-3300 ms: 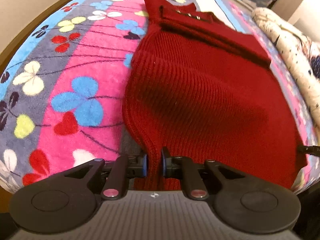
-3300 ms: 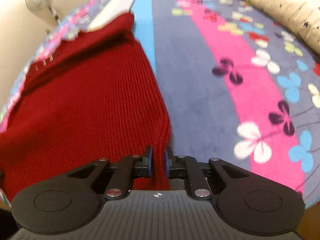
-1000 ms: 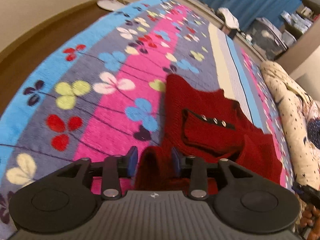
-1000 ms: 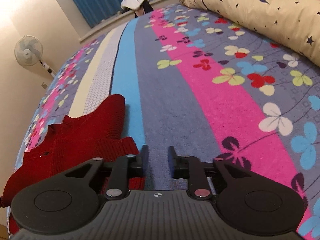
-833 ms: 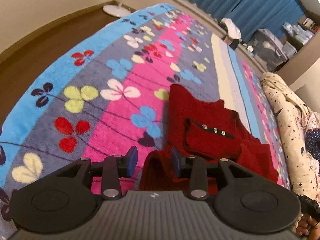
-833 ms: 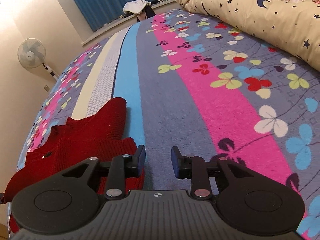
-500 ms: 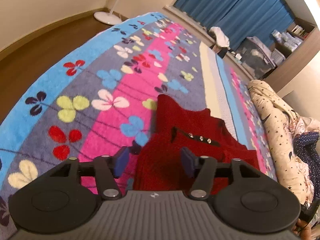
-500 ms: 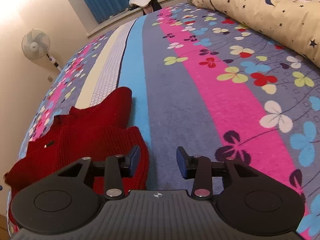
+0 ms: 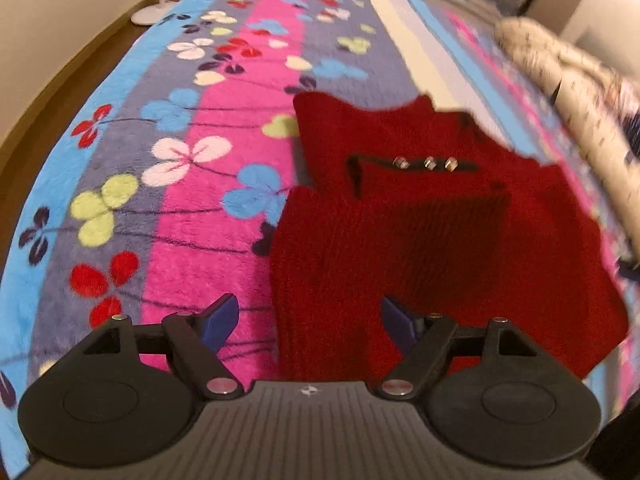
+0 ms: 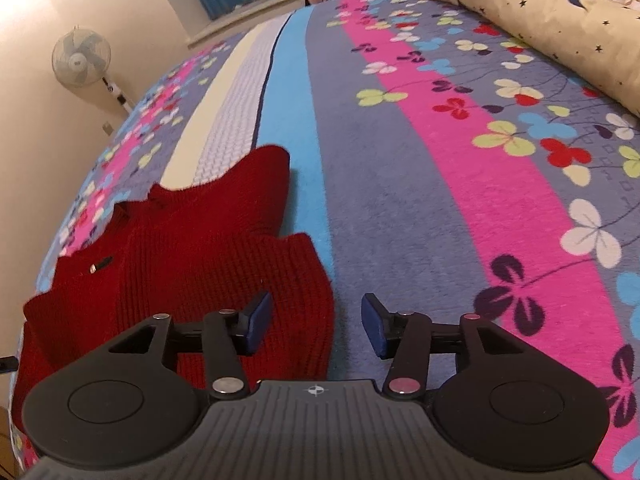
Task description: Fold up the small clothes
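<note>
Jaws on both your left gripper point(image 9: 308, 318) and right gripper point(image 10: 317, 326) have just been opening, nothing clamped. Red sweater point(image 9: 432, 248) lies below them, bottom half folded up. Next: regrip for 2nd fold, prob.

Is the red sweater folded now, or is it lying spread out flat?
Folded. The red sweater has its lower half laid over the upper part, covering up to the buttons.

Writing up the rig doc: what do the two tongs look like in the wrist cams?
Both look alike. Left tongs and right tongs: matte black body with a ribbed top plate and a small white cross mark at its centre, a round disc housing on each side, black linkage arms with silver and pinkish pivot pins, and dark blue pads on the fingertips. No cables or sleeves show.
</note>
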`<move>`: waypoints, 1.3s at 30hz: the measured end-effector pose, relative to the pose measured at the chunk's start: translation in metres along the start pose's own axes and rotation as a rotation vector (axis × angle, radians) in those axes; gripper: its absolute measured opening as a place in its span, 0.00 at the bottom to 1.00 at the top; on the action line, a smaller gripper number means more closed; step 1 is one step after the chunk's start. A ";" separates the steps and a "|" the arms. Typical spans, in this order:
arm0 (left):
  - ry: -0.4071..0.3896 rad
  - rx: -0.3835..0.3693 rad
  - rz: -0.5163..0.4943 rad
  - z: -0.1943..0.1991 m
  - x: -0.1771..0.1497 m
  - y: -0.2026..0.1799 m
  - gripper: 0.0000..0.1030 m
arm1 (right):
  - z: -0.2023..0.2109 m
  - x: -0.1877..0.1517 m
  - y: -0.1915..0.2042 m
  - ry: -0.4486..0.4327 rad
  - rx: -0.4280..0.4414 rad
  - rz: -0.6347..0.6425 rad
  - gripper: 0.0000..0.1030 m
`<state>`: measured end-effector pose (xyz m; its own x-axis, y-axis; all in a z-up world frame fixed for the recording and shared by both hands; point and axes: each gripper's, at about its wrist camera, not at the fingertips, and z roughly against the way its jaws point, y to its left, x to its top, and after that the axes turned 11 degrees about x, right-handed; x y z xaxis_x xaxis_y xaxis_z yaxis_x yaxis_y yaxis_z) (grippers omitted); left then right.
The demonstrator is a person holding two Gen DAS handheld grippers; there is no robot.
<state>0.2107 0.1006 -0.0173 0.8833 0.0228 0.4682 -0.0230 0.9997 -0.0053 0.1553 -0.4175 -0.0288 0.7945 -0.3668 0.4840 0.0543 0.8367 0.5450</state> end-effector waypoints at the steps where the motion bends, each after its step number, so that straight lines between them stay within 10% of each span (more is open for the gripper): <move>1: 0.000 0.022 -0.009 -0.005 0.001 -0.002 0.80 | -0.003 0.000 0.002 0.010 0.001 0.003 0.53; 9: -0.027 0.013 -0.032 -0.014 0.010 -0.013 0.74 | -0.033 -0.003 0.012 0.123 -0.024 0.048 0.62; 13: -0.048 0.028 -0.045 -0.013 0.013 -0.018 0.45 | -0.042 -0.003 0.014 0.138 -0.039 0.068 0.61; 15: -0.050 0.028 -0.047 -0.013 0.014 -0.017 0.29 | -0.044 -0.002 0.014 0.129 -0.044 0.074 0.54; 17: -0.048 0.021 -0.039 -0.013 0.015 -0.015 0.18 | -0.042 -0.001 0.015 0.103 -0.058 0.087 0.21; 39: -0.405 -0.041 0.177 0.057 0.040 0.016 0.07 | 0.043 0.025 0.027 -0.420 0.108 0.123 0.10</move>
<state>0.2187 0.1172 0.0519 0.6123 0.1971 0.7656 -0.1313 0.9803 -0.1475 0.1507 -0.4210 0.0275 0.4752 -0.4192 0.7736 -0.1069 0.8452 0.5236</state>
